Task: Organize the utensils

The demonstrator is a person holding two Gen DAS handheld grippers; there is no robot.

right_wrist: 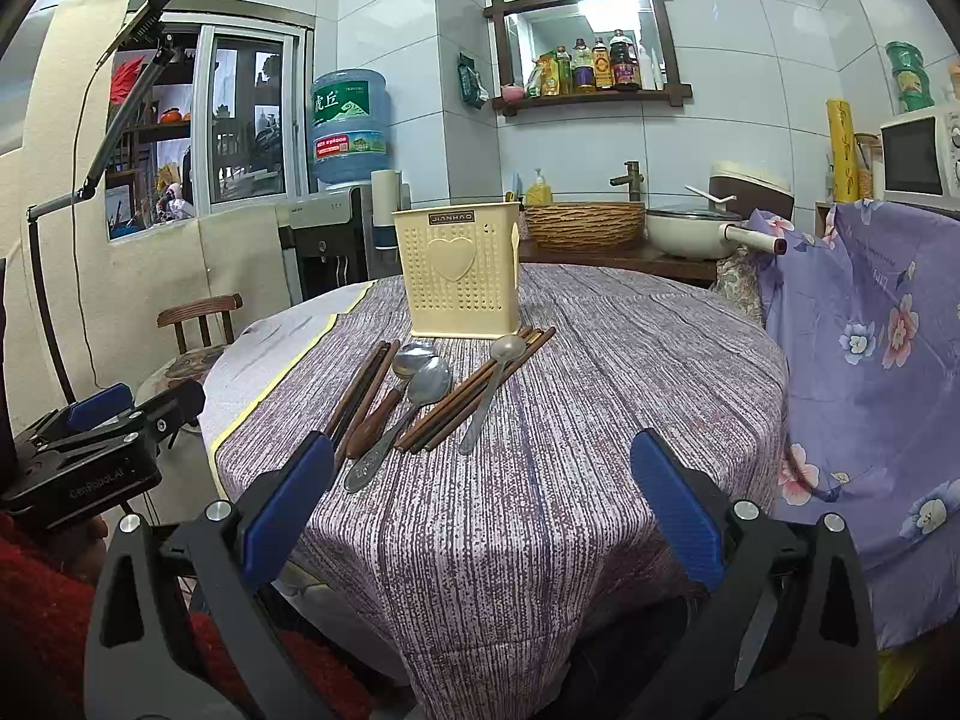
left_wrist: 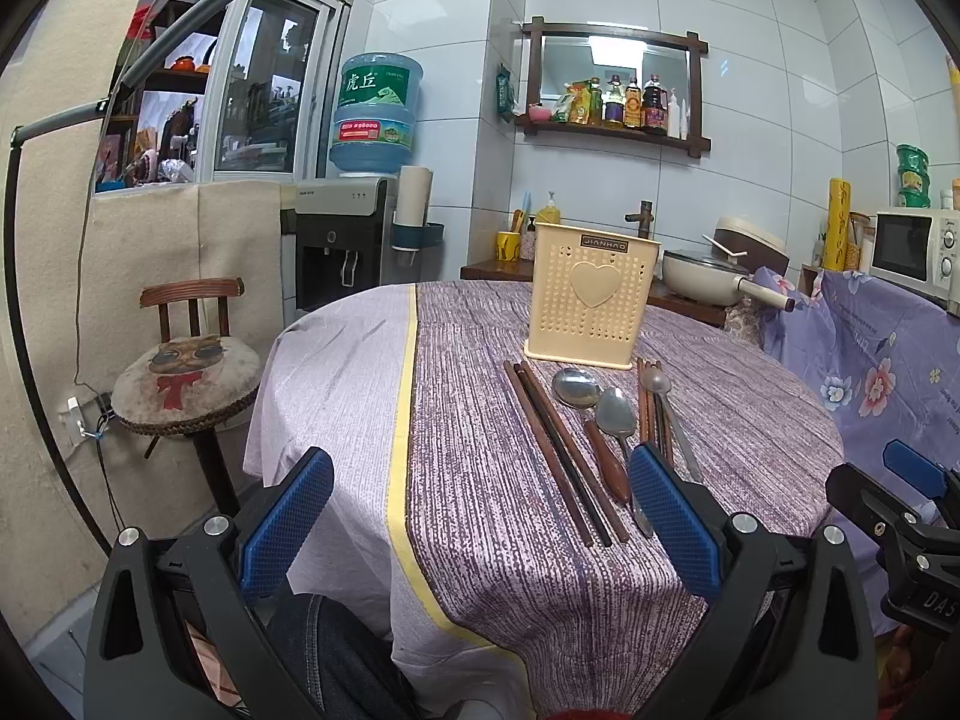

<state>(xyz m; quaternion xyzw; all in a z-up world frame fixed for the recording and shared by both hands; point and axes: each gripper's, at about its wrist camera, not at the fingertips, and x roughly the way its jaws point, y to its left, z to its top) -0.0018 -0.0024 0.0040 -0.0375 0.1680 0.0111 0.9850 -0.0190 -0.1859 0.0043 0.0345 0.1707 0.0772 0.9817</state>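
Left gripper point(left_wrist: 480, 516): jaws spread wide, empty, held off the near table edge. Right gripper point(right_wrist: 483, 495): likewise spread, empty. Ahead of both on the purple cloth point(right_wrist: 600, 372): chopsticks point(right_wrist: 360, 387), spoons point(right_wrist: 429, 384), more chopsticks point(right_wrist: 474, 393). Beyond them, upright cream utensil holder point(right_wrist: 459, 273).

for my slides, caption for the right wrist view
Open right gripper faces spoons and chopsticks before a cream utensil holder.
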